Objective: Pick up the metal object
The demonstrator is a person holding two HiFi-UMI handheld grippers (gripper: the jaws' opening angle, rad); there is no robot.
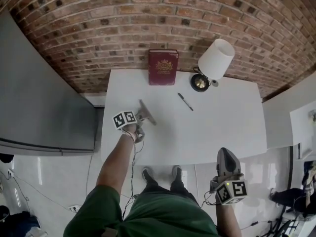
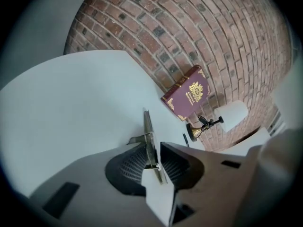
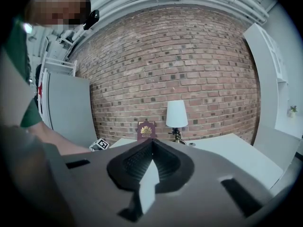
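Straddling the near end of the metal bracket (image 2: pixel 148 129) that lies on the white tabletop (image 1: pixel 212 127), the left tongs (image 2: pixel 155 145) stand narrowly apart, a sliver of gap beside its upright strip; the right tongs (image 3: pixel 151 143), closed and empty, hang off the tabletop's near edge
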